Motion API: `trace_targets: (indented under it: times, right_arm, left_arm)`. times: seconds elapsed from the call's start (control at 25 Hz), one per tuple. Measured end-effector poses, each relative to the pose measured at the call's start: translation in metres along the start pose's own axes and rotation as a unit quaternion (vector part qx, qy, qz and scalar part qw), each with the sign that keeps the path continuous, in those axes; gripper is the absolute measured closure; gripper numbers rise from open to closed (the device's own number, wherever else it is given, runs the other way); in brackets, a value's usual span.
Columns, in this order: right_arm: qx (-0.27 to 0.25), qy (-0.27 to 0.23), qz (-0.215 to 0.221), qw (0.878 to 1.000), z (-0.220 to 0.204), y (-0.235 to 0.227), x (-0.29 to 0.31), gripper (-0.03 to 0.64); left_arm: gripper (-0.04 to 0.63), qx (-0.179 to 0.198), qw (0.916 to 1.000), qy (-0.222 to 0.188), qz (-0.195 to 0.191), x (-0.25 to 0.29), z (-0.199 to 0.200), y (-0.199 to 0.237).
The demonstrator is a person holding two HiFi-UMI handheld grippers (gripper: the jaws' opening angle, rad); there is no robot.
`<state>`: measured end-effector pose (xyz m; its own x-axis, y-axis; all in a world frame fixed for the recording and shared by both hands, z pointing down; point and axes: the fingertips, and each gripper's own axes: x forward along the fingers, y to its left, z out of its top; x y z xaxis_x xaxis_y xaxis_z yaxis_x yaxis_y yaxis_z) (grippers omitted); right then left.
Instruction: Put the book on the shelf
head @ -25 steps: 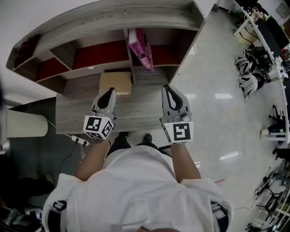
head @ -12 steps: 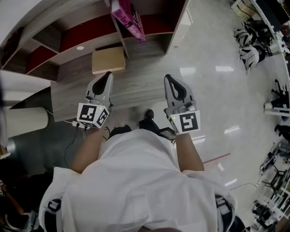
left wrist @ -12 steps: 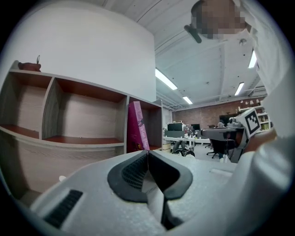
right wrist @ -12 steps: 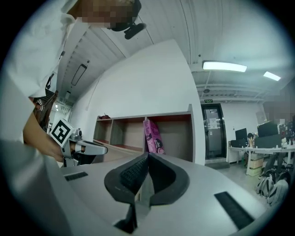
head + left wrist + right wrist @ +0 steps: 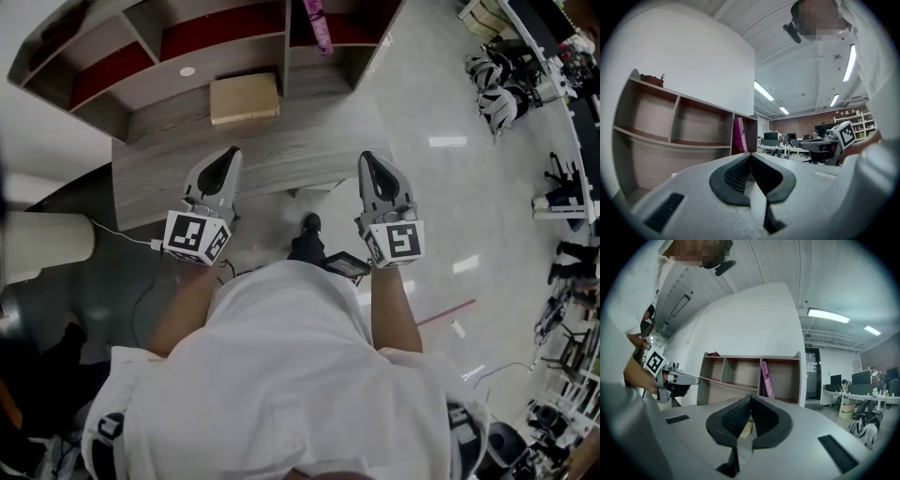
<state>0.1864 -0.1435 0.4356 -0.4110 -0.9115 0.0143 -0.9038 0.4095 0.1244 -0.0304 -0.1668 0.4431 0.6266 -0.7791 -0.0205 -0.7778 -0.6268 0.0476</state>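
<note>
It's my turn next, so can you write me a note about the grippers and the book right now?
Left gripper: shut, nothing in it.
Right gripper: shut, nothing in it.
Both are over the front edge of the desk, well clear of the shelf.
Book: the pink one stands in the shelf's right-end compartment, leaning a little beside the divider.
A cardboard box sits on the desk; neither gripper touches it.
Done: the book is on the shelf.
Left: nothing that I can see; the job looks finished.
</note>
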Motion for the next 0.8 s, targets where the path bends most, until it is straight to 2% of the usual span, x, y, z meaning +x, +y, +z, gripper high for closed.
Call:
trace_targets:
  times: [0.16, 0.44, 0.64, 0.8]
  right_arm:
    - [0.033, 0.002, -0.004, 0.999, 0.0, 0.048, -0.026, 0.601]
    - [0.049, 0.018, 0.01, 0.999, -0.002, 0.104, -0.07, 0.601]
    - [0.039, 0.03, 0.025, 0.998, 0.001, 0.135, -0.091, 0.601]
    - [0.039, 0.033, 0.044, 0.998, 0.0, 0.141, -0.107, 0.601]
  left_arm:
    - [0.577, -0.014, 0.9998, -0.002, 0.011, -0.062, -0.005, 0.007]
    - [0.577, -0.035, 0.9989, 0.003, 0.03, -0.14, -0.019, -0.007]
    - [0.577, -0.051, 0.9975, -0.006, 0.049, -0.188, -0.031, -0.016]
    - [0.577, -0.065, 0.9955, 0.0, 0.069, -0.206, -0.046, -0.033]
